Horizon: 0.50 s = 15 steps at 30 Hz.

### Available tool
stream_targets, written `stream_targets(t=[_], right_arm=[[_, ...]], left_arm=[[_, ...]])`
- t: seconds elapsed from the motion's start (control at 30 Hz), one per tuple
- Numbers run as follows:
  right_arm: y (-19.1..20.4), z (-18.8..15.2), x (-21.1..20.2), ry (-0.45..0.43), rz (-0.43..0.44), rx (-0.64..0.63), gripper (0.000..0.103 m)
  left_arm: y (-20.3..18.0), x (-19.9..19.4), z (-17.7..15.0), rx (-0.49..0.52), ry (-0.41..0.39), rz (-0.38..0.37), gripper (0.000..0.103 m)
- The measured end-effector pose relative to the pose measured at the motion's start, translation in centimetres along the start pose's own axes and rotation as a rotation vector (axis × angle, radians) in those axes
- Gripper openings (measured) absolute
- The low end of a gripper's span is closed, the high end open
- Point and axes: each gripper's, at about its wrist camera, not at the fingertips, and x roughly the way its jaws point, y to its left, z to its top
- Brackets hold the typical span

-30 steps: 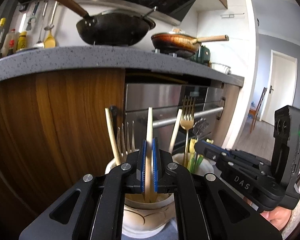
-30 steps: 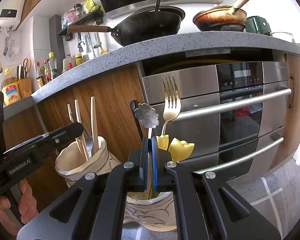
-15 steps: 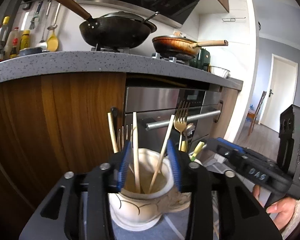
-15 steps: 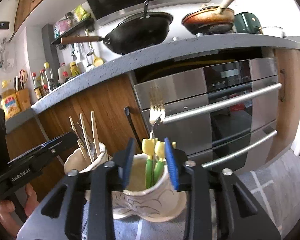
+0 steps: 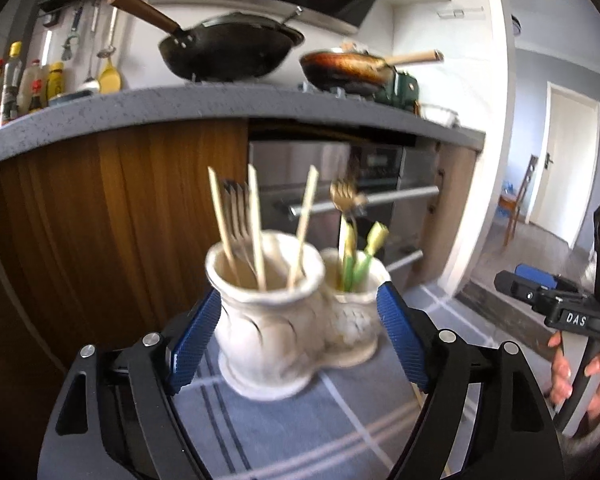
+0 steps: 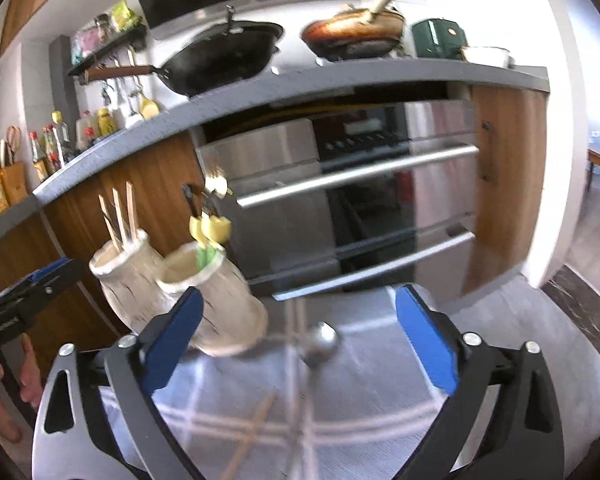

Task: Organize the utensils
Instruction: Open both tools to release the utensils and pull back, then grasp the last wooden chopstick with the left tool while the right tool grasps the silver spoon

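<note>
A white ceramic double holder stands on a blue-grey checked cloth. Its left cup holds wooden chopsticks and forks; its right cup holds a gold fork and green-handled utensils. My left gripper is drawn back from the holder, its jaws opening, nothing pressed between them. My right gripper stands to the right of the holder, jaws opening and empty. Below it on the cloth lie a metal spoon and loose chopsticks. Each view shows the other gripper at its edge.
Wooden cabinets and a steel oven with bar handles rise right behind the holder. The grey counter above carries a black wok and a frying pan. A hand holds the right gripper. A doorway opens at the far right.
Both grippers were shut on utensils standing in the cups: a chopstick on the left, a green-handled one on the right. Both opened, let go and drew back; the right one swung rightward.
</note>
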Motion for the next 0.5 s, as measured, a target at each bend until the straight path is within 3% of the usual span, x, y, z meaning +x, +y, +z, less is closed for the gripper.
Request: stream_targets(t=[0.27, 0.5], right_arm=[[-2.4, -3.8, 1.0, 0.141, -0.063, -0.014, 0.097], [-3.1, -5.5, 2.6, 0.243, -0.044, -0.017, 0.097]], left_arm=[[-4.5, 3.1, -4.4, 0.048, 0.205, -0.100, 0.086], [-8.5, 7.1, -7.5, 0.089, 0.421, -0.179, 0.084]])
